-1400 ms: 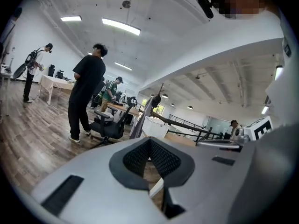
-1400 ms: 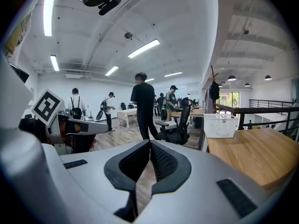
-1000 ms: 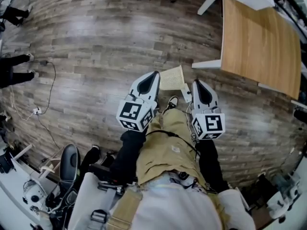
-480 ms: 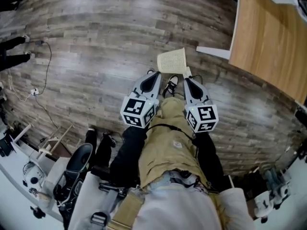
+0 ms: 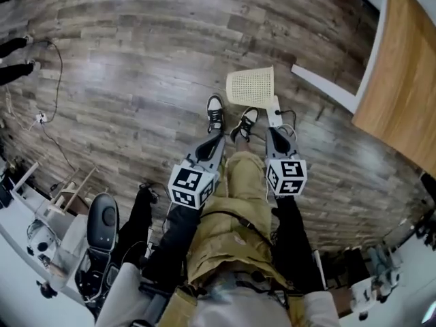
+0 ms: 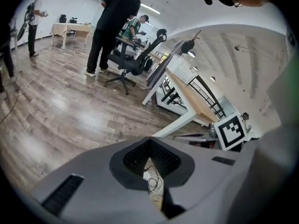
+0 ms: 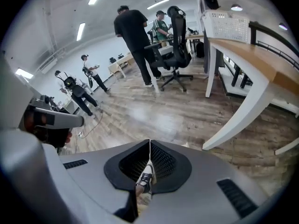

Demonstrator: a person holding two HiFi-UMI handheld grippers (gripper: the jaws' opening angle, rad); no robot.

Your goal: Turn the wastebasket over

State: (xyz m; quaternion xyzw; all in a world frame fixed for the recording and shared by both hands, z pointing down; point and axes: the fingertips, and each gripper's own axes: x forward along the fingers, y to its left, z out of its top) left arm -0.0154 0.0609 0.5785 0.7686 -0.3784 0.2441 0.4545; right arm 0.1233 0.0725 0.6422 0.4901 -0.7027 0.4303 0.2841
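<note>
The wastebasket (image 5: 251, 87), cream mesh plastic, sits on the wooden floor just beyond the person's two shoes (image 5: 215, 111); I cannot tell which way up it is. My left gripper (image 5: 216, 136) hangs low over the left leg and points down toward the left shoe, about a shoe's length short of the basket. Its jaws meet, with nothing between them. My right gripper (image 5: 274, 129) hangs beside it over the right leg, shut and empty, its tip just below the basket's right corner. In the left gripper view (image 6: 150, 146) and the right gripper view (image 7: 149, 146) the pads touch.
A wooden desk (image 5: 402, 94) with white legs stands at the right, close to the basket. An office chair (image 5: 102, 223) is at the lower left and a cable (image 5: 51, 67) lies on the floor at the left. People stand further off (image 7: 135, 36). Another white basket (image 7: 226, 24) sits on the desk.
Both grippers have dropped from in front of the basket to low over the legs. The basket and both shoes now show uncovered beyond the tips.
</note>
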